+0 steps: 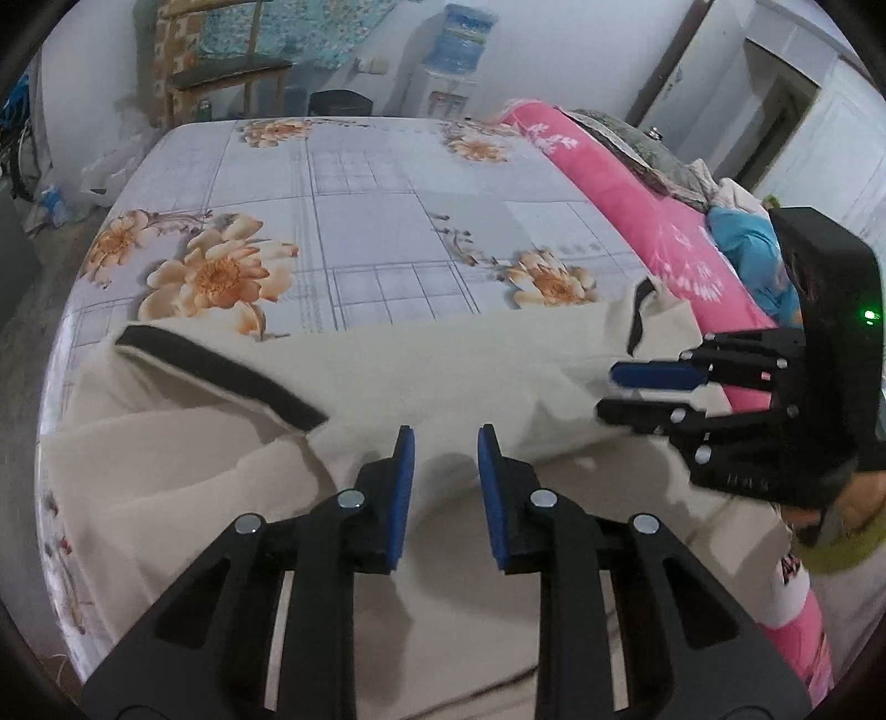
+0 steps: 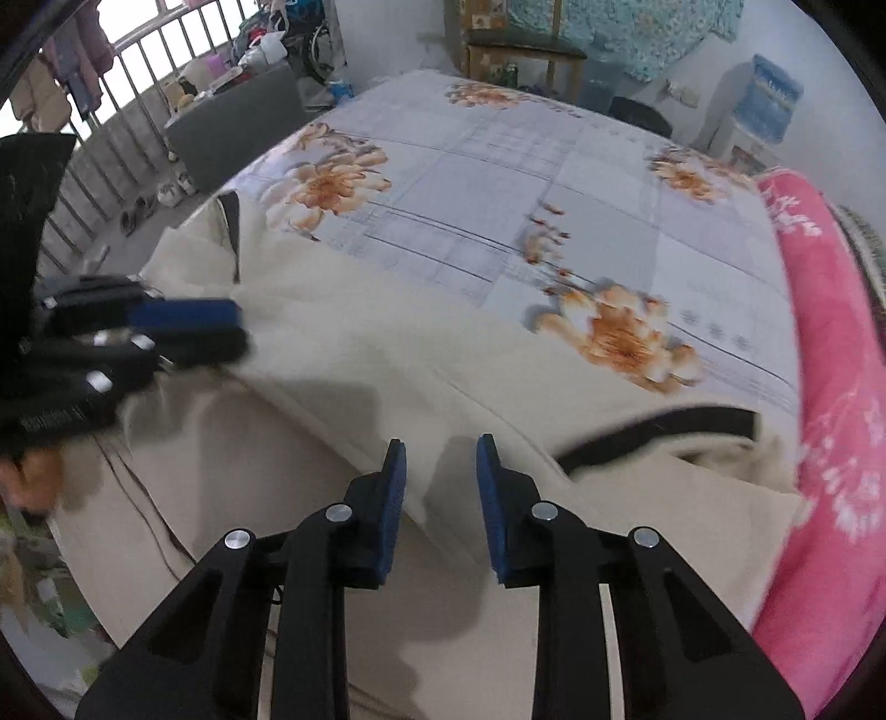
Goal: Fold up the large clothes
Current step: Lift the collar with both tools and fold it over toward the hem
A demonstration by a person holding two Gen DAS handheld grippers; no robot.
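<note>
A large cream garment with black trim lies spread over the near half of a floral bed sheet. My left gripper hovers over its middle fold, blue pads apart, nothing pinched between them. To its right, my right gripper points in sideways over the garment's edge beside a black-trimmed cuff. In the right wrist view the right gripper stands open above the cream garment, only cloth showing below the gap. The left gripper appears blurred at the left.
A rolled pink blanket runs along the bed's right side, with blue clothes piled behind it. A water dispenser and a wooden chair stand beyond the bed. A person's hand holds the right gripper.
</note>
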